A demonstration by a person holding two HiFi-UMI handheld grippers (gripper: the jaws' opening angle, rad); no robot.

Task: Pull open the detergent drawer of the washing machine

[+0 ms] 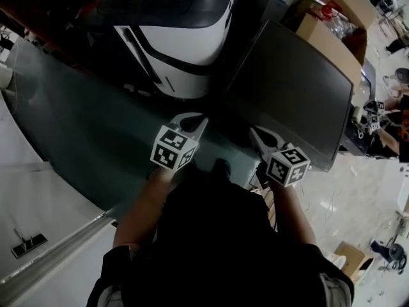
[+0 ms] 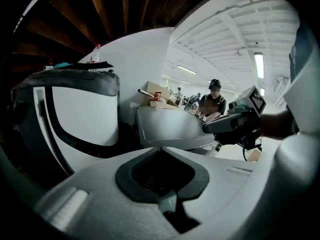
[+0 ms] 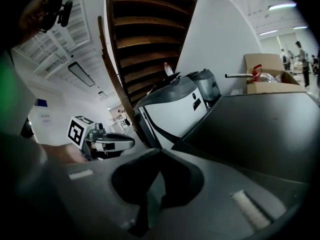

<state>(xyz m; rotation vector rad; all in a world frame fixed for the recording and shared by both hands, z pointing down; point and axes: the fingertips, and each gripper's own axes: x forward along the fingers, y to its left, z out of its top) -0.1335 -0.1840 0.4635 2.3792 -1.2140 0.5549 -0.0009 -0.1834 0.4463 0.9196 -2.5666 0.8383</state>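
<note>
Grey plastic jaws of the left gripper [image 1: 193, 121] sit pressed together, empty. Its bare forearm [image 1: 137, 210] reaches forward with the tip tilted down, just left of the dark grey washing machine [image 1: 287, 94]. The right gripper [image 1: 257, 135], also closed on nothing, points at the machine's near left corner. The detergent drawer cannot be made out in any view. Behind the machine, an open cardboard box [image 1: 329, 40] holds a red-handled item [image 1: 327, 9] and clear plastic.
</note>
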